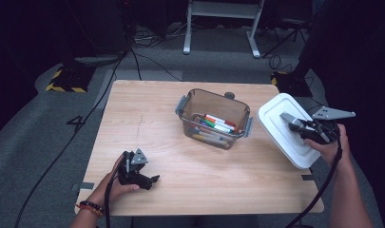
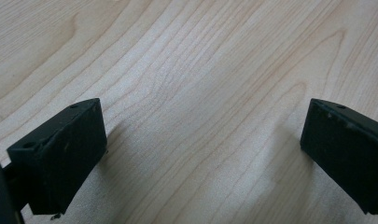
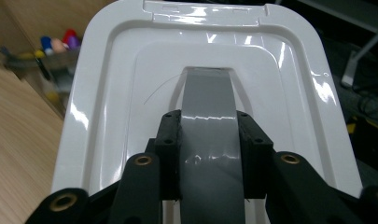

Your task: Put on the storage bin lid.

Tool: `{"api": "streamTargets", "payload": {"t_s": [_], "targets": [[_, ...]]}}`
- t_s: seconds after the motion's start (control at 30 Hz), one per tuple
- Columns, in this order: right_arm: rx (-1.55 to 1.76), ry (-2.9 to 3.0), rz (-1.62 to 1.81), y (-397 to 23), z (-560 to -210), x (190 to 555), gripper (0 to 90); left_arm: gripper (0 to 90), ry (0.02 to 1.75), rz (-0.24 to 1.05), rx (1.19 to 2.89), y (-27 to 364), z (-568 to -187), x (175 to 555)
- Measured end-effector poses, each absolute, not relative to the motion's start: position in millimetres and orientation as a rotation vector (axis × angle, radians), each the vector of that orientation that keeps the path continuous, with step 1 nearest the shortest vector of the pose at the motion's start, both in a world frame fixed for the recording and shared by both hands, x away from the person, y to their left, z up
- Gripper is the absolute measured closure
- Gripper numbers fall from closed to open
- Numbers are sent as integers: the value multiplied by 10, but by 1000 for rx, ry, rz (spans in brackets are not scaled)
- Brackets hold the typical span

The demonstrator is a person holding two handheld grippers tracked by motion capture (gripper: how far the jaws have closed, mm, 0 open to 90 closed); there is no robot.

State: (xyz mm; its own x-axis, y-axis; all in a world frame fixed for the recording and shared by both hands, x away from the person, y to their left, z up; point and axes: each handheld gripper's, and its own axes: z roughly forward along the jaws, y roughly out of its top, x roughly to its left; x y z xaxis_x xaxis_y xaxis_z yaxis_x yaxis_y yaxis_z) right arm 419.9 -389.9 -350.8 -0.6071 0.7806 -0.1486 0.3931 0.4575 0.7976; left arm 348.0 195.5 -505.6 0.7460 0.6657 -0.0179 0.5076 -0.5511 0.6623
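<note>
A: Where was the white plastic lid (image 1: 281, 124) w/ the grey tape handle (image 3: 209, 122)?

B: Up in the air, off the right edge of the light wooden desk (image 1: 147, 121). It was tipped, w/ its top side facing the person. The right gripper (image 1: 300, 128) had it.

A: Held how?

B: By the tape handle. The two black jaws were closed most of the way, one on each side of the grey strip, pressing it. You could see that well in the right gripper view.

A: And the box?

B: The clear brown plastic box (image 1: 214, 118) sat near the middle of the desk, a bit toward the far edge, w/ no lid on. The colored markers (image 1: 217, 124) lay inside it.

A: So how far along was the job?

B: I think abt halfway. Lid was picked up, so that part was done. It wasn't over the box yet. Left to do: bring it over, set it flat on top, press it down, prob. snap the grey side clips.

A: What abt the left gripper (image 1: 141, 176)?

B: It rested near the front left corner of the desk. Its jaws stood wide open, w/ just bare wood between them. It held nothing.
</note>
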Motion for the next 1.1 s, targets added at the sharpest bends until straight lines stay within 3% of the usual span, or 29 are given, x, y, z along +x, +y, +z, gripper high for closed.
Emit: {"api": "streamTargets", "payload": {"t_s": [0.23,0.33,0.4,0.43,0.67,1.1], "targets": [[851,2270,1094,-3470,-3231,4485,668,4,876,309,2279,1949,-5057,3491],[730,2353,1106,-2950,-3133,4764,667,4,875,309,2279,1949,-5056,3494],[708,2370,1114,-2854,-3121,4812,667,5,875,309,2280,1949,-5056,3494],[643,2423,1106,-2560,-3105,4938,667,5,877,310,2279,1948,-5056,3492],[522,2589,931,-1820,-3264,5222,666,5,877,312,2279,1953,-5056,3487],[442,2665,869,-1406,-3437,5368,660,5,876,310,2280,1954,-5056,3488]]}}
